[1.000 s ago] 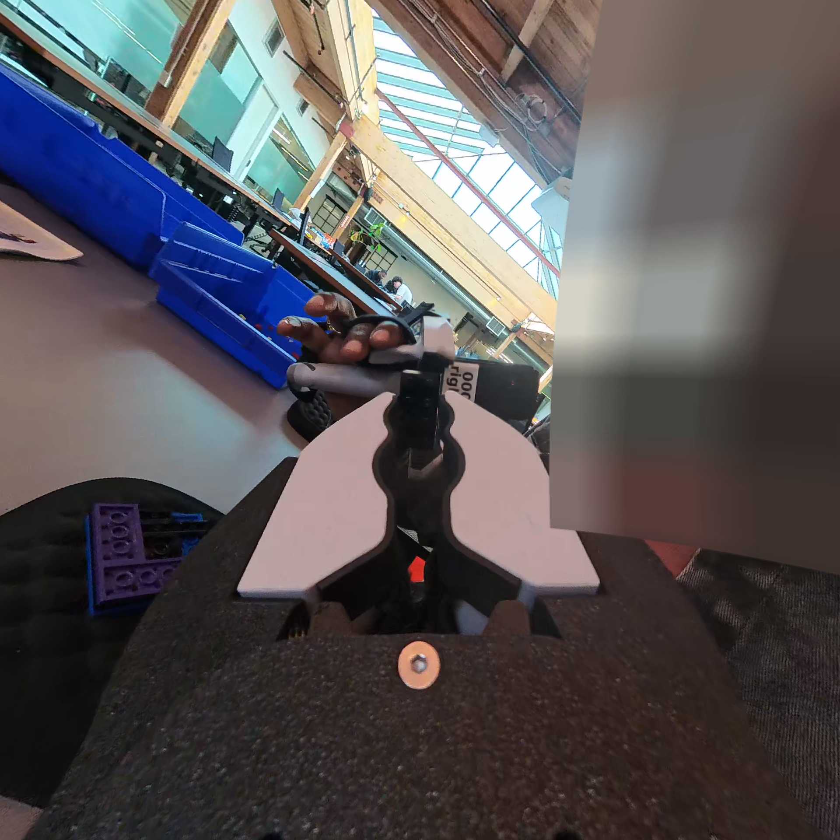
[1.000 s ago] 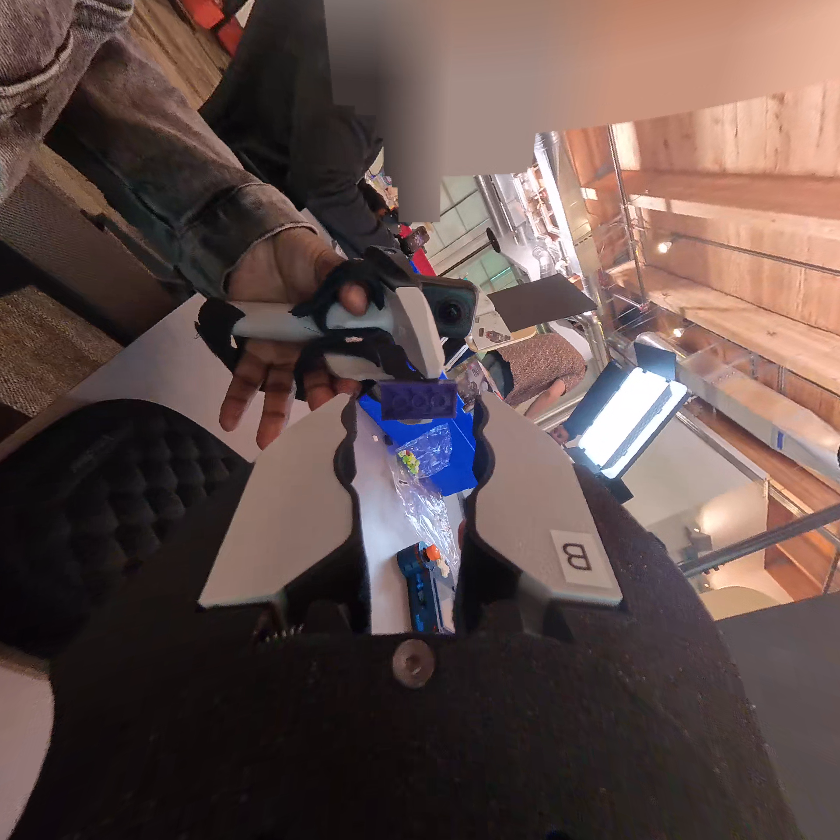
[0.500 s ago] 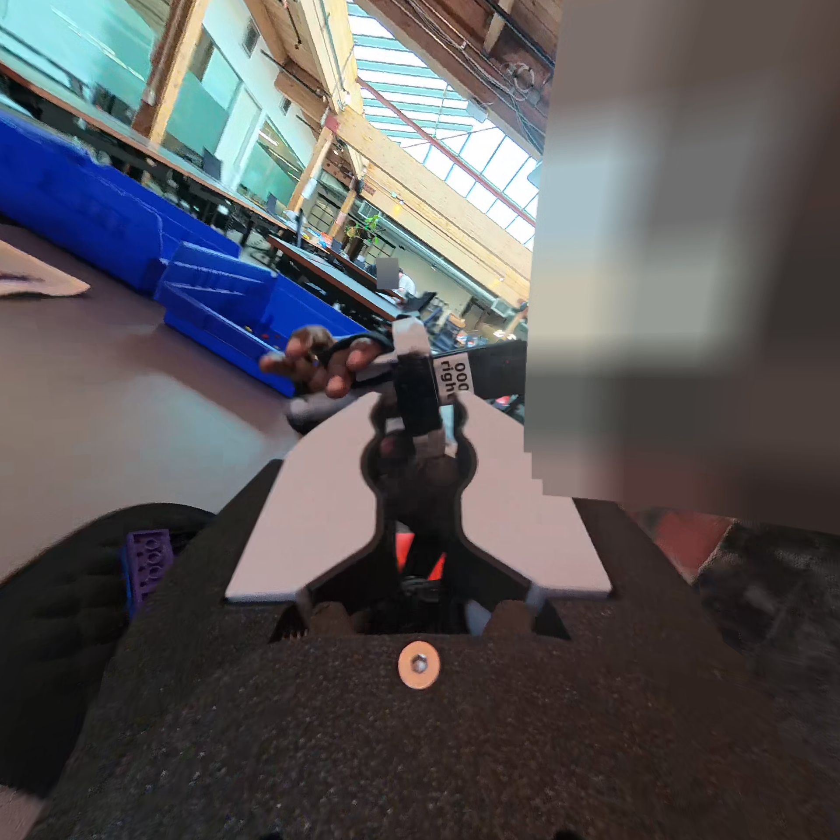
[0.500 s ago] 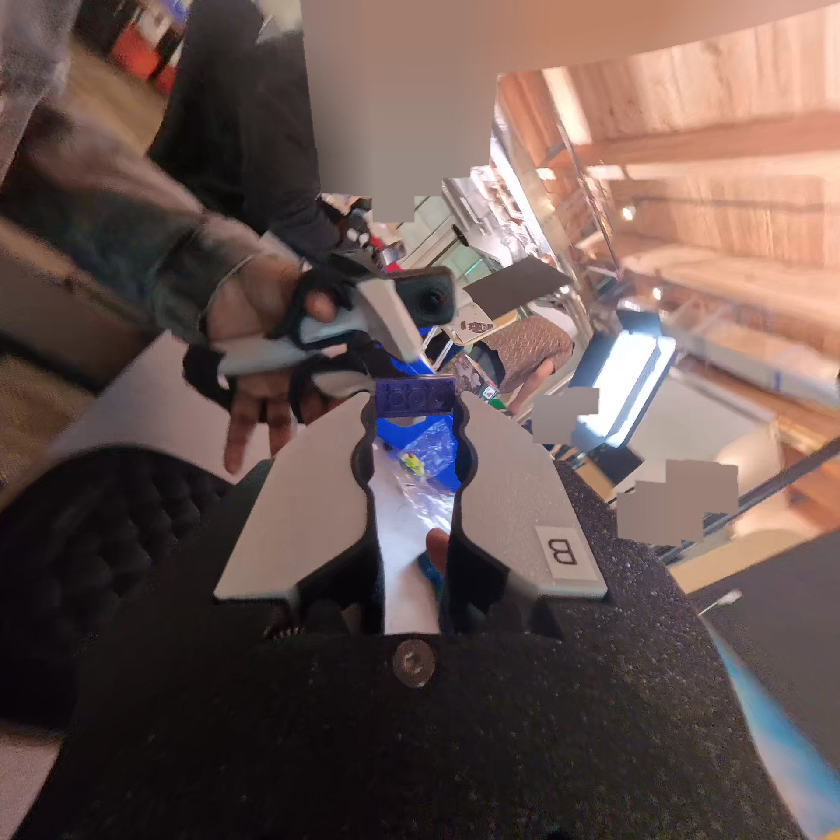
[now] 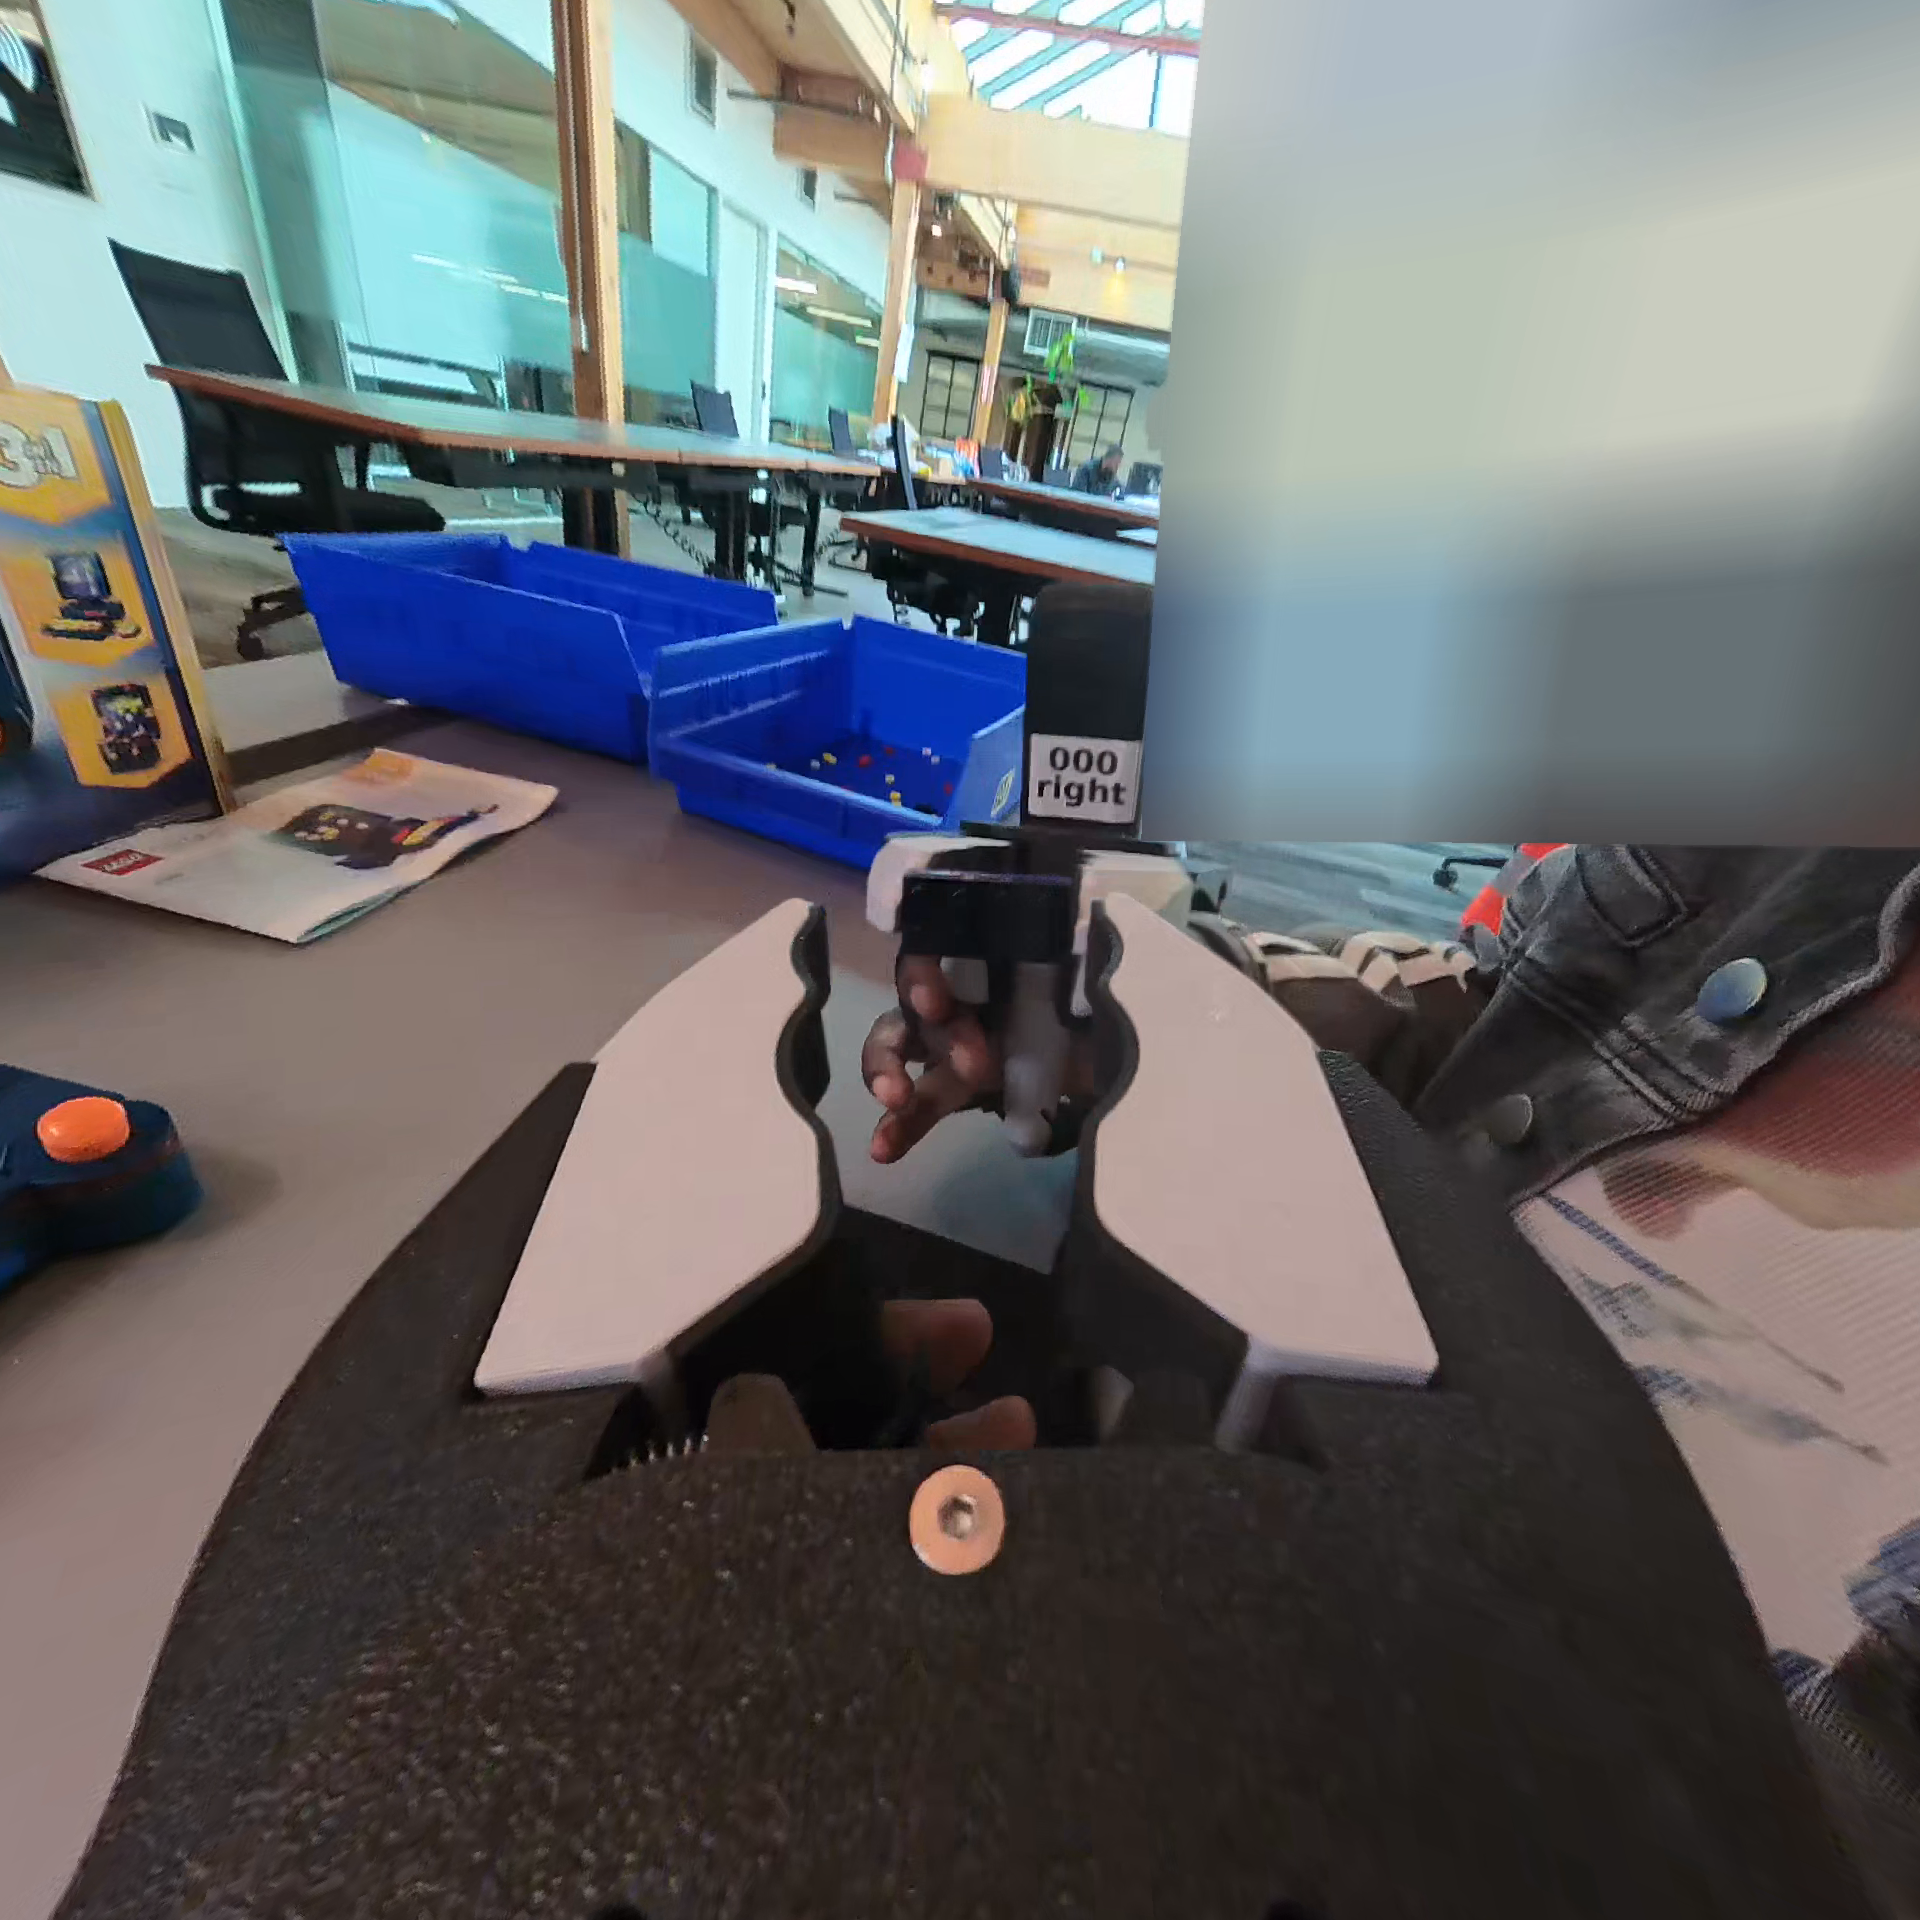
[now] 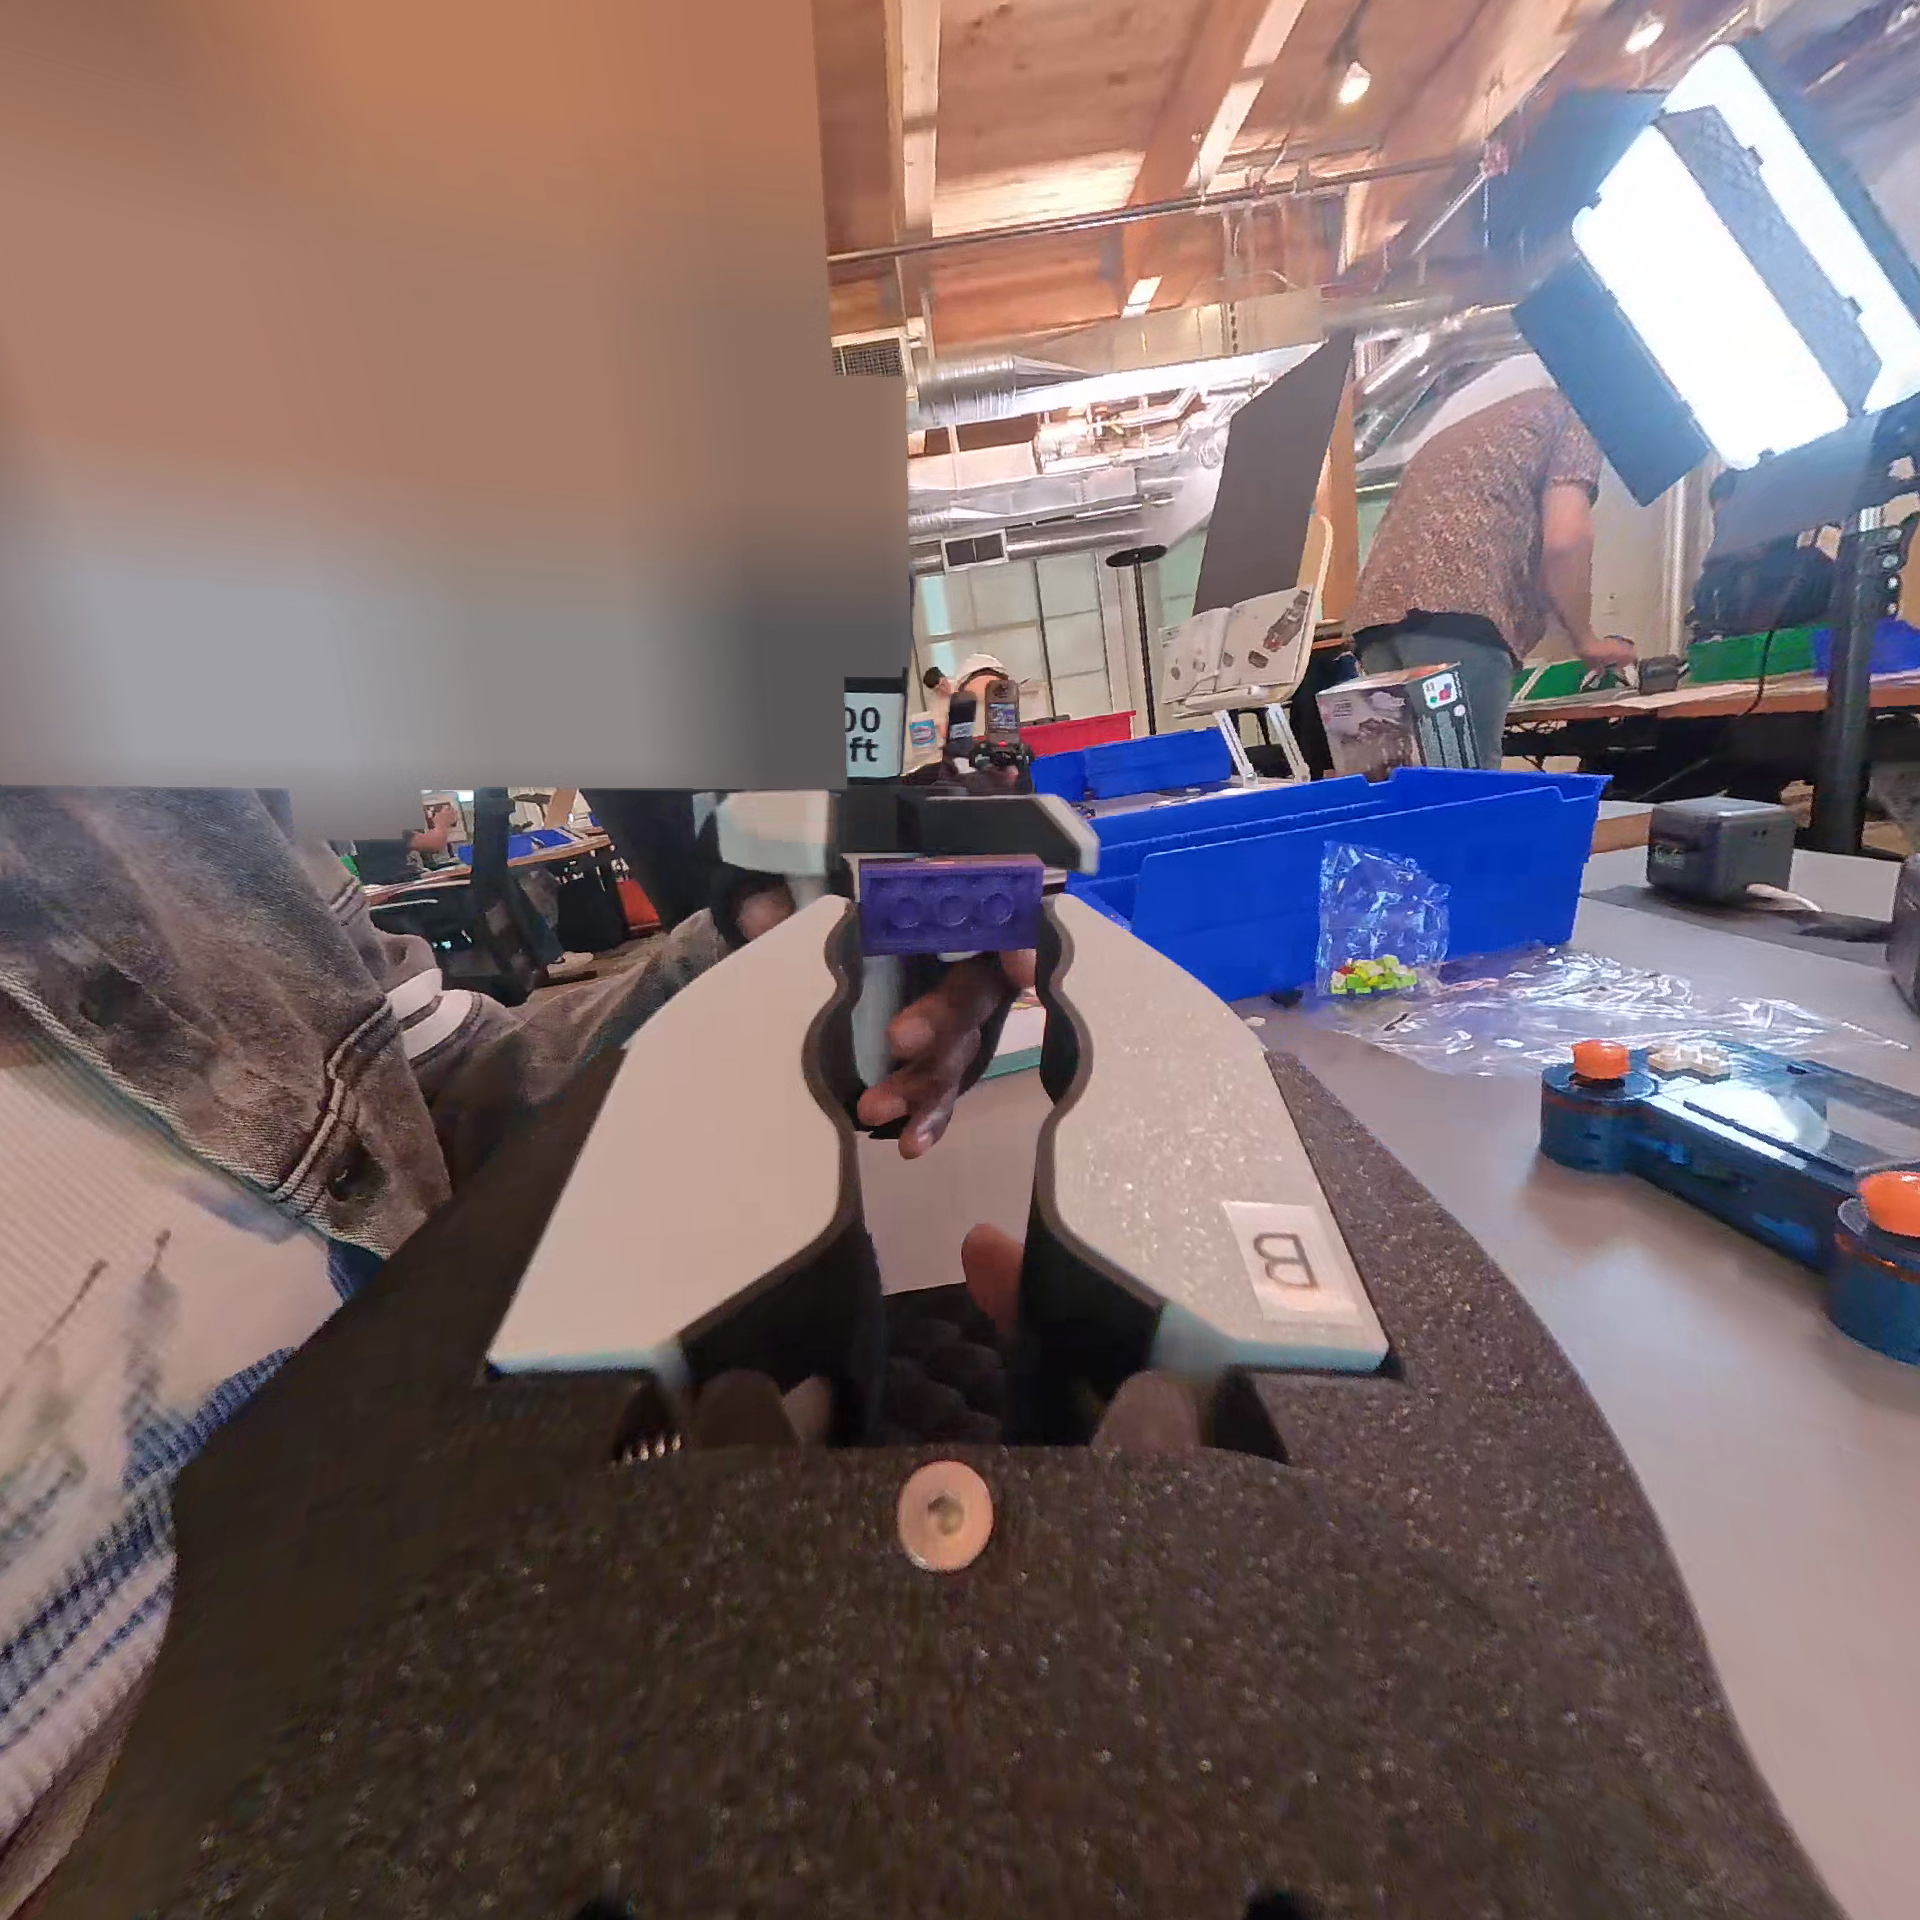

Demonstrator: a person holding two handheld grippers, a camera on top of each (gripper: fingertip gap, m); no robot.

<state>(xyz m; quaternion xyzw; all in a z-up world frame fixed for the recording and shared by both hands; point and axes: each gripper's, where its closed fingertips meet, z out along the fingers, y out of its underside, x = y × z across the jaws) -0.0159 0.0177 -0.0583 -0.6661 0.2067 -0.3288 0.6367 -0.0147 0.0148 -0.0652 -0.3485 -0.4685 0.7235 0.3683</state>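
My right gripper (image 6: 949,925) is shut on a purple three-stud brick (image 6: 949,909), pinched at its fingertips above the grey table (image 6: 1558,1403). My left gripper (image 5: 956,935) faces it head-on with its jaws open. The same brick (image 5: 987,914) looks dark in the left wrist view and sits between the left fingertips with a gap on each side. The right gripper (image 5: 987,894) shows beyond, held by a hand (image 5: 935,1070). The left gripper (image 6: 925,826) shows behind the brick in the right wrist view, fingers apart.
Two blue bins (image 5: 831,727) (image 5: 488,623), a booklet (image 5: 312,842) and a printed box (image 5: 94,623) lie on the table. A dark blue model with orange knobs (image 6: 1714,1132), a plastic bag (image 6: 1371,925) and a long blue bin (image 6: 1351,842) sit to the right. A person (image 6: 1475,551) stands far back. Left and right tips are no more than a few centimetres apart.
The right gripper closed on the purple brick that the left gripper held. The left gripper then opened and let go. Both grippers tilted level, pointing at each other.
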